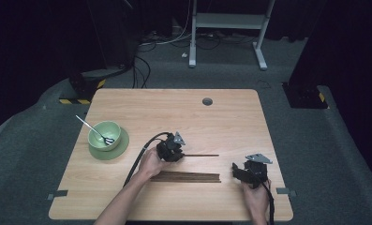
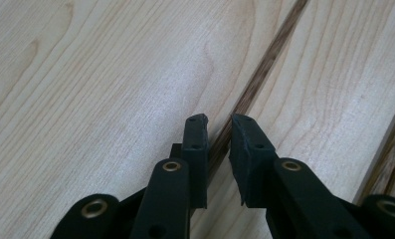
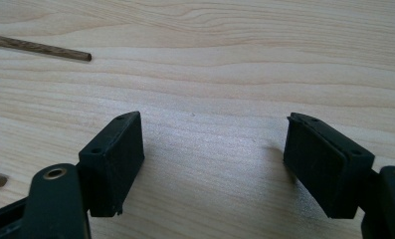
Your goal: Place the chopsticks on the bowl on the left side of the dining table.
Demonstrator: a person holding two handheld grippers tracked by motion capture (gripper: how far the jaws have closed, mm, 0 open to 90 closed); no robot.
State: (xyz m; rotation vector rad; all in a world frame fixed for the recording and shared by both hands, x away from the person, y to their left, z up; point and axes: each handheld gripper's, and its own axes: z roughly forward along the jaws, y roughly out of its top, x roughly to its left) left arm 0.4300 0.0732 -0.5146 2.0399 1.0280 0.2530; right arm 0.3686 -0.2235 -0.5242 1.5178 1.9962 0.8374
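A single dark wooden chopstick [image 1: 203,155] lies on the light wooden table [image 1: 174,112], pointing right. My left gripper [image 1: 172,151] is down over its left end. In the left gripper view the chopstick [image 2: 264,64] runs between the jaws of my left gripper [image 2: 219,122], which stand a narrow gap apart, with no pad seen pressing on it. A bundle of several chopsticks [image 1: 188,177] lies nearer the front edge. My right gripper [image 1: 243,174] rests at the bundle's right end, jaws wide open [image 3: 212,127] over bare wood, with the single chopstick's tip [image 3: 41,48] farther off.
A green bowl [image 1: 104,135] on a green saucer [image 1: 120,146] stands at the table's left, with a metal utensil [image 1: 91,128] leaning in it. A cable hole [image 1: 207,101] sits near the far edge. A desk frame [image 1: 228,21] and cables lie on the floor beyond.
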